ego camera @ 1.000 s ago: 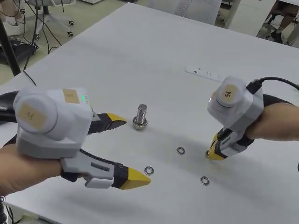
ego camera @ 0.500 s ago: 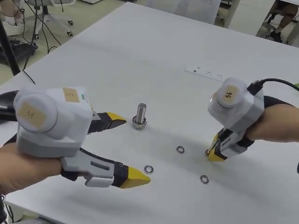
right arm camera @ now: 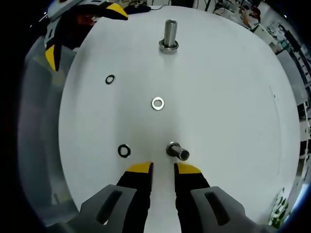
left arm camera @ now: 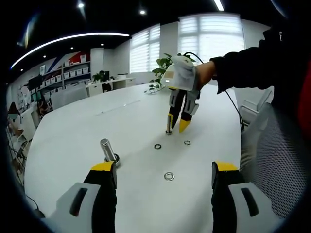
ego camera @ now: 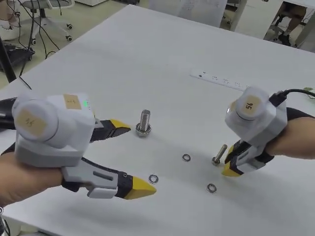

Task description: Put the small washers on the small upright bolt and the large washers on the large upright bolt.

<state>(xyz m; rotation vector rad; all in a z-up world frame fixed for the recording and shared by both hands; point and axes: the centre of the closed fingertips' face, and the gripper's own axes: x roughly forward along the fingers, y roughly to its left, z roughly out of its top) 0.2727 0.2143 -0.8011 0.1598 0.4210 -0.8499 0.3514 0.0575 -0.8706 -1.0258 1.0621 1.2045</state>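
Observation:
The large upright bolt stands mid-table, ahead of my left gripper, which is open wide with nothing between its fingers. In the left gripper view the large bolt is just past the left finger, and one washer lies between the tips. The small bolt stands on the table, slightly tilted, just ahead of my right gripper. In the right gripper view that gripper is narrowly open and empty, with the small bolt right before its tips. Three washers lie loose.
A white power strip lies farther back on the white table. Office chairs and cables stand on the floor beyond the left edge. The table's near edge runs just under my left gripper.
My right gripper has drawn back to the right and off the small bolt, which now stands in plain sight. The left gripper has held still.

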